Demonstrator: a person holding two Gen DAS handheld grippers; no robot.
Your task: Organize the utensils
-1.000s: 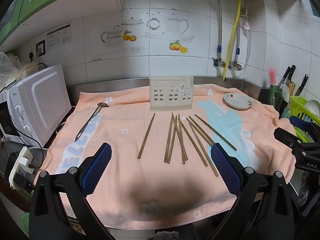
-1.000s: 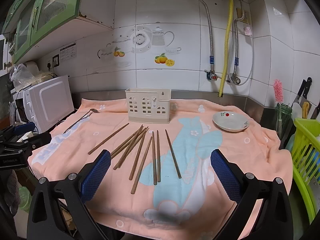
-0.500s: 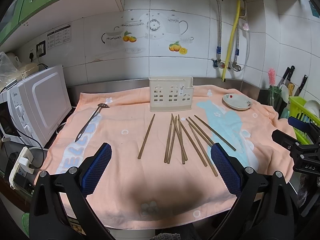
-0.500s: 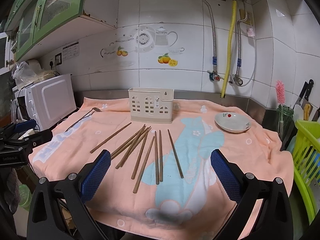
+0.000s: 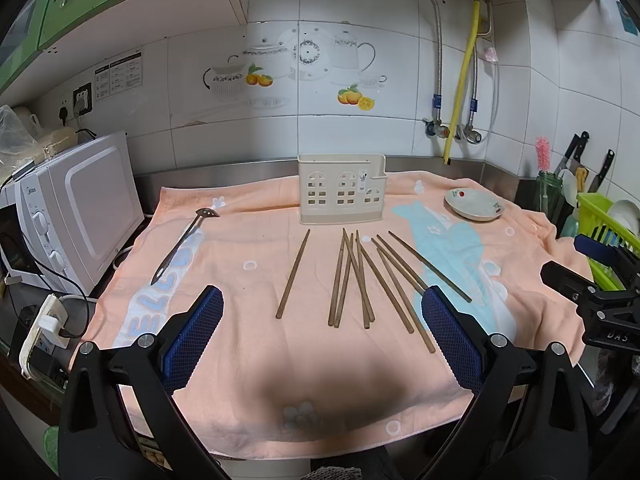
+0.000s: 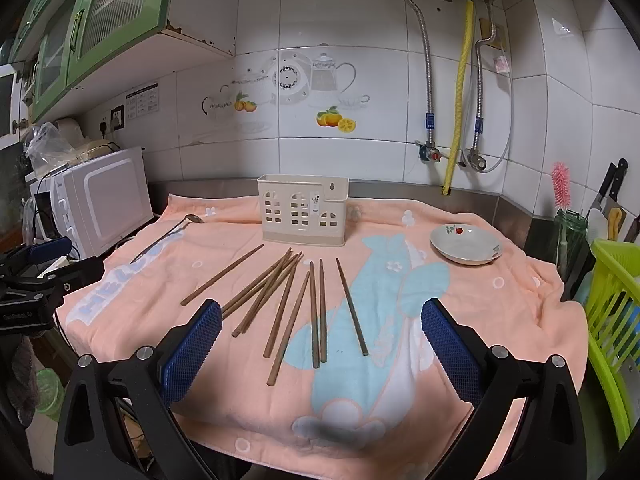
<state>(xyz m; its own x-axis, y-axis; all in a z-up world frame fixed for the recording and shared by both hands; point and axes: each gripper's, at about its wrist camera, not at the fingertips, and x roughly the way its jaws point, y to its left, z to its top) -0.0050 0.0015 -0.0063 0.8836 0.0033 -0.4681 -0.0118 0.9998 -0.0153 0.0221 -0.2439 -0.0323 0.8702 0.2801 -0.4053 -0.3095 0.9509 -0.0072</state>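
Several brown wooden chopsticks (image 5: 360,280) (image 6: 288,300) lie fanned out on a peach towel (image 5: 248,360) (image 6: 460,304). Behind them stands an empty cream utensil holder (image 5: 342,194) (image 6: 303,210) with window-shaped holes. A metal slotted spoon (image 5: 182,244) (image 6: 164,236) lies at the towel's left side. My left gripper (image 5: 322,334) hovers open over the towel's near edge, short of the chopsticks. Likewise my right gripper (image 6: 320,344) is open, with nothing between its blue pads, near the chopsticks' front ends.
A white microwave (image 5: 76,216) (image 6: 100,200) stands at the left. A small white dish (image 5: 474,206) (image 6: 466,246) sits on the towel at the back right. A green dish rack (image 5: 604,236) (image 6: 616,320), knives and a pink brush crowd the right edge.
The right gripper's view has risen and shifted slightly, so the chopsticks sit a little lower and closer. The left gripper has barely moved. Nothing on the towel has moved.
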